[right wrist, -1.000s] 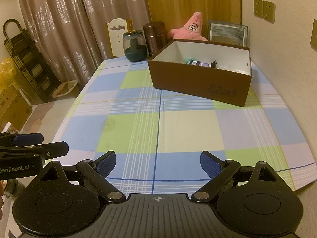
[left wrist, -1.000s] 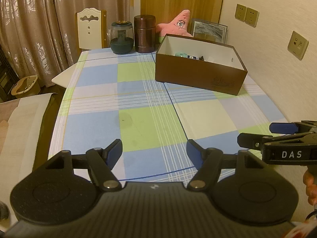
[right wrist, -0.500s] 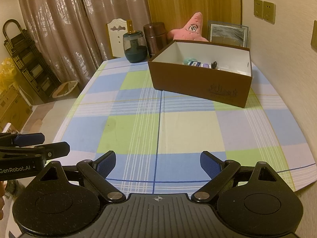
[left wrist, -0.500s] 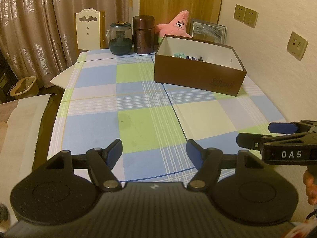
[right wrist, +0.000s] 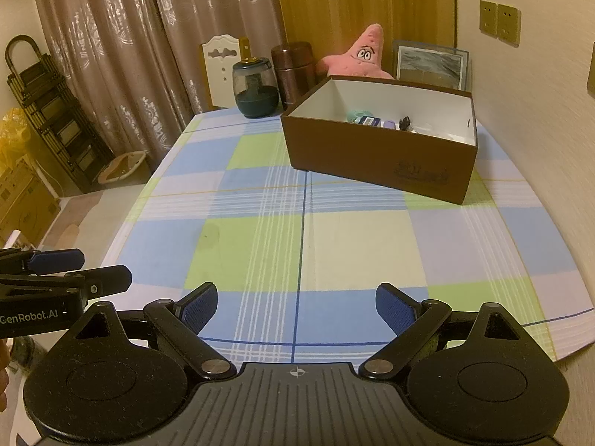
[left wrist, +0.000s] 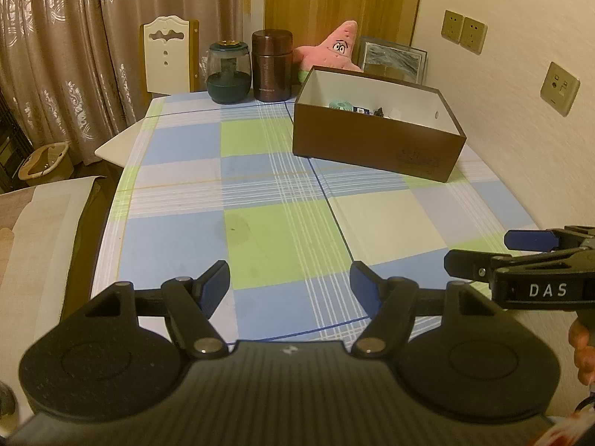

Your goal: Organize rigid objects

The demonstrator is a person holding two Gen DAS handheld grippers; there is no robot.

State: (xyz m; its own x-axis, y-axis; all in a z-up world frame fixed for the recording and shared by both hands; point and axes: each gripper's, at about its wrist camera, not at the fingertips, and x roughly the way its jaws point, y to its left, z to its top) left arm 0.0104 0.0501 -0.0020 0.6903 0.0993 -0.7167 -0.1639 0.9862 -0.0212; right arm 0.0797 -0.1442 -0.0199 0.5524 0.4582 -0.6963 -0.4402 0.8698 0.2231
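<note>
Your table (left wrist: 178, 245), under its blue, green and white checked cloth (right wrist: 357, 245), fills most of both views, and the cloth between you and the far end lies bare. Its near edge curves just beyond your fingertips; its left edge drops to the floor, and its right side runs close along the wall.

The brown box (left wrist: 375, 145) stands open on the far right part of the cloth, turned at an angle, one corner pointing toward the table's middle and its right end near the wall. Inside, against the white walls, you can see the small items (right wrist: 375, 120): a teal round piece, a dark bit and some pale ones, too small to name.

Behind the box a pink star plush (right wrist: 360, 55) and a framed picture (left wrist: 394, 61) lean at the back, with a brown canister (left wrist: 271, 67) and a dark glass jar (left wrist: 227, 74) side by side at the far edge.

Your left gripper (left wrist: 290, 284) hangs over the near edge, fingers wide apart and holding nothing. Your right gripper (right wrist: 296, 306) does the same, just beside it, tongs spread and empty.
</note>
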